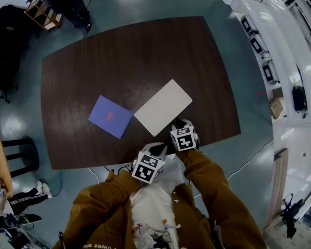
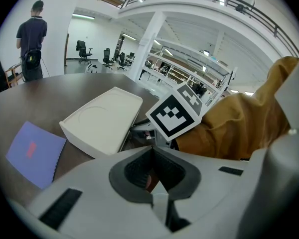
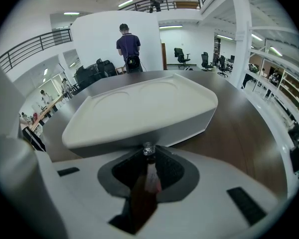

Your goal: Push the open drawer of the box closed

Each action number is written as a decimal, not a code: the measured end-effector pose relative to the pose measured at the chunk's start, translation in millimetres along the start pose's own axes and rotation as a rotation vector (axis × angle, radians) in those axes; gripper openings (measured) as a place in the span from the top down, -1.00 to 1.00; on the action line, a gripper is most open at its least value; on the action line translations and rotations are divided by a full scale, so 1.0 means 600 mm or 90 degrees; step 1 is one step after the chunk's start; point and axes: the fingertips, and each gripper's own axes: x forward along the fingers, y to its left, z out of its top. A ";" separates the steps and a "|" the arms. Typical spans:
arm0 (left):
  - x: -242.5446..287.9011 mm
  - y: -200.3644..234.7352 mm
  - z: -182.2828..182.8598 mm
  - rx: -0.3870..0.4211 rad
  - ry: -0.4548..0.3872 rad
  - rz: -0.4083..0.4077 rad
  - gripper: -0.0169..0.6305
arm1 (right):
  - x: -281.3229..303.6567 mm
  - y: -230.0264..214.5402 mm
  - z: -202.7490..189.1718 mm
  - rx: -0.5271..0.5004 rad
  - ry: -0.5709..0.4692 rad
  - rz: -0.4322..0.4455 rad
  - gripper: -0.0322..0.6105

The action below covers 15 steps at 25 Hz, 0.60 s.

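Touching the box [image 3: 139, 108] edge, right gripper [image 3: 148, 151] rests.

Left hand-held gripper [image 2: 150, 151] and right hand-held gripper [image 3: 148, 156] point forward side by side, each with jaws closed together.

Mustard-brown jacket [image 1: 217, 191], white shirt [image 1: 150, 204], black-and-white marker cubes [image 1: 184, 138]
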 end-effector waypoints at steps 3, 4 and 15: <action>0.003 -0.001 0.002 0.004 0.002 -0.002 0.93 | 0.001 -0.001 -0.003 0.020 0.000 0.014 0.63; 0.003 -0.001 0.002 0.006 0.003 -0.003 0.93 | 0.000 0.000 -0.007 0.033 0.000 0.020 0.57; -0.004 -0.021 0.011 0.031 -0.009 -0.025 0.93 | -0.109 -0.002 -0.026 0.083 -0.090 -0.013 0.70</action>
